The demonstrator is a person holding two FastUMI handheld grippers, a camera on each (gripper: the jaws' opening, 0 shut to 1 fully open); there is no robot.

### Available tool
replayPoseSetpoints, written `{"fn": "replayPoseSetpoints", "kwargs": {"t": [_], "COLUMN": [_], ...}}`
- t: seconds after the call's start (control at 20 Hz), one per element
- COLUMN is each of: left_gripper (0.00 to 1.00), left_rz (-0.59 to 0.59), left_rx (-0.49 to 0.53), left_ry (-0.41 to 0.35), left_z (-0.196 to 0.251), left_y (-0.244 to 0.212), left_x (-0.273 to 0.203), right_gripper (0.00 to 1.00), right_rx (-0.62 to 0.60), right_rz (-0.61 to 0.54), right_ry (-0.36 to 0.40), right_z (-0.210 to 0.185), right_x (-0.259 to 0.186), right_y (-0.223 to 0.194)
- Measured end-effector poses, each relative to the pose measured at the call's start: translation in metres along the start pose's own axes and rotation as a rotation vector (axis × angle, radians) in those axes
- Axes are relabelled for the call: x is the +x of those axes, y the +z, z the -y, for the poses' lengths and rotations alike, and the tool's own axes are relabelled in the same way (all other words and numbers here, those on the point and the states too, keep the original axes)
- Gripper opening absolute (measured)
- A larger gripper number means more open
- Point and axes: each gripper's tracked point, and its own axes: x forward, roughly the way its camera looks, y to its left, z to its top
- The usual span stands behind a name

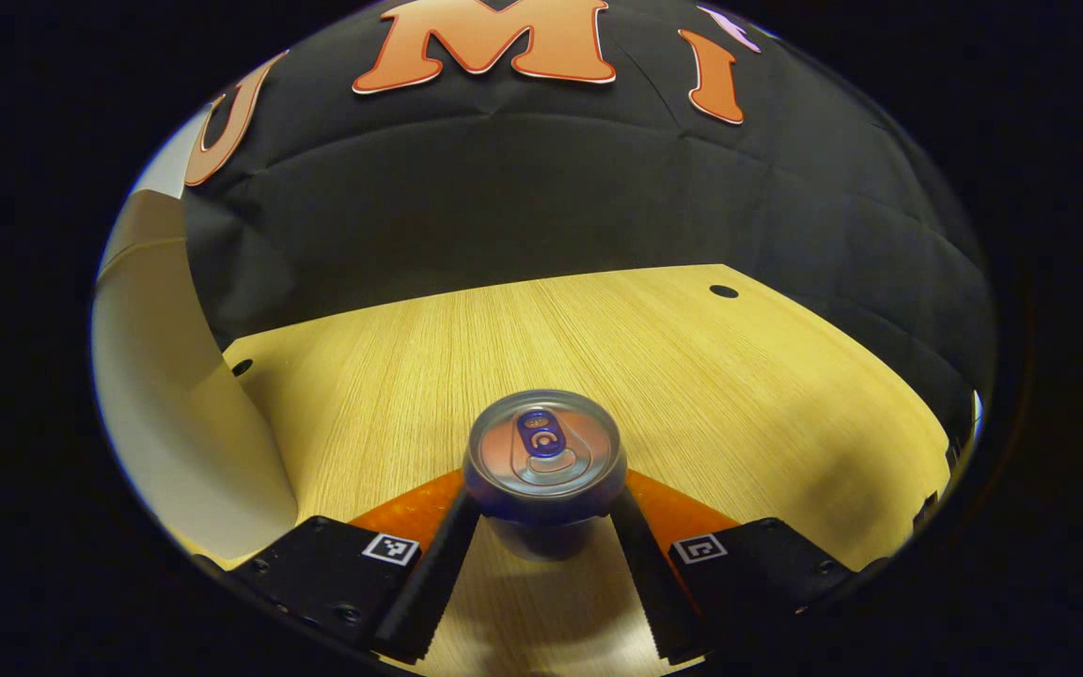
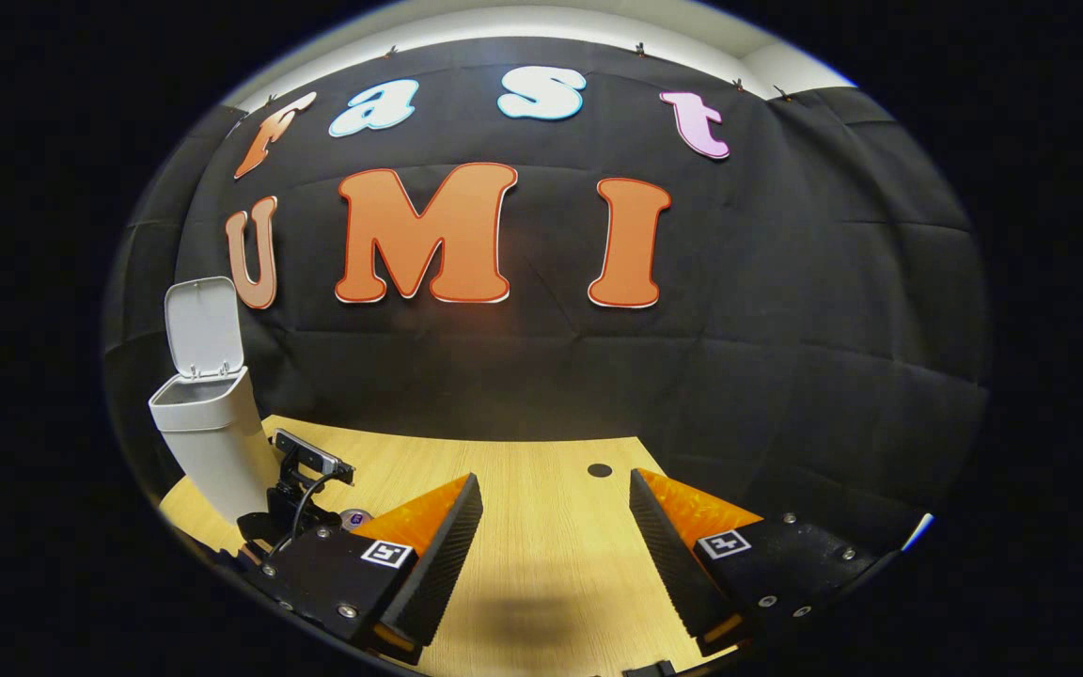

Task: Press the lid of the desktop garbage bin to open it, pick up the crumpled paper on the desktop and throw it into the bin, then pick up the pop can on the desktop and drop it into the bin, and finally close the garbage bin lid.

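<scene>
Left gripper view
Left gripper (image 1: 544, 508): points forward and somewhat down over the bench (image 1: 692, 376), its two fingers converging from the bottom of the view.
Grip: both fingers press on the sides of the pop can (image 1: 544, 451), one on either flank, just under the rim.
Pop can: upright between the fingertips, its silver top and pull tab facing the camera; whether its base touches the bench I cannot tell.
Garbage bin (image 1: 175, 414): its pale curved wall rises close by on the gripper's left, apart from the can.
Ahead: bare wood, then the black cloth wall.

Right gripper view
Right gripper (image 2: 556, 512): held low and roughly level above the bench (image 2: 551, 470), pointing at the cloth wall.
Fingers: spread wide apart, with only bench surface between them.
Garbage bin (image 2: 212, 442): far to this gripper's left, standing on the bench, its lid (image 2: 203, 327) swung up and upright behind the opening.
Left gripper (image 2: 302, 489): seen beside the bin's foot, just past this gripper's own left finger; the top of the pop can (image 2: 354, 517) peeks out there.
</scene>
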Motion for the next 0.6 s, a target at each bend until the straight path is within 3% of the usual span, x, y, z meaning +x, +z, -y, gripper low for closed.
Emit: {"fn": "replayPoseSetpoints", "kwargs": {"t": [0.6], "left_gripper": [0.8], "left_rz": [0.197], "left_rx": [-0.02], "left_ry": [0.05], "left_z": [-0.021], "left_y": [0.087], "left_x": [-0.099], "right_gripper": [0.94], "right_rx": [0.038], "right_rz": [0.029], "right_ry": [0.066], "right_z": [-0.035], "right_x": [0.014], "right_y": [0.005]}}
